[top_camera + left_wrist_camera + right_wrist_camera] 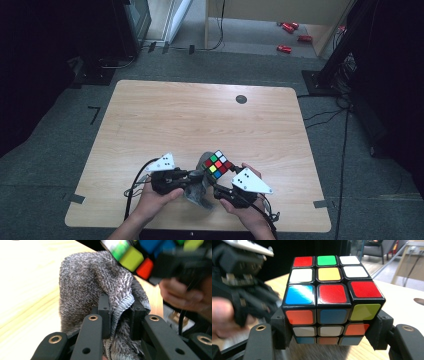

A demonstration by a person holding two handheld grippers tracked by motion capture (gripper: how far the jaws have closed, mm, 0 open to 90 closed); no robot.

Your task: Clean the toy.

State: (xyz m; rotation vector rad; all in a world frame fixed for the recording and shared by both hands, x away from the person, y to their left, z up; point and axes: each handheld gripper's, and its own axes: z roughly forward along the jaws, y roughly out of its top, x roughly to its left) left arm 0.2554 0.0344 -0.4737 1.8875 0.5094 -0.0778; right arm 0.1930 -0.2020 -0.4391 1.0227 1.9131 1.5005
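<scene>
Grey, nubbly terry cloth [95, 287] is pinched between the jaws of the left gripper [120, 315]: in the left gripper view a hemmed fold of it runs up between the two black pads, which are drawn close together on it, and the rest bulges out beyond them over the pale wooden table [27, 285]. From the high view the same cloth [196, 194] hangs in a bunch near the near edge of the table [200, 115], between the two hands and just below the puzzle cube [217, 164].

The right gripper [331, 326] holds that cube [329, 297] by its two opposite side faces, jaws set about a cube's width apart and pressed against the lower rows. Its stickers are scrambled: red, green and white along the far top row, blue and two reds at the near top edge, orange, blue and yellow-green below that.

In the high view the cube sits raised above the tabletop, just to the right of the left gripper [192, 174] and just beyond the right gripper [220, 187]. A small dark round disc [241, 99] lies far off on the table.
</scene>
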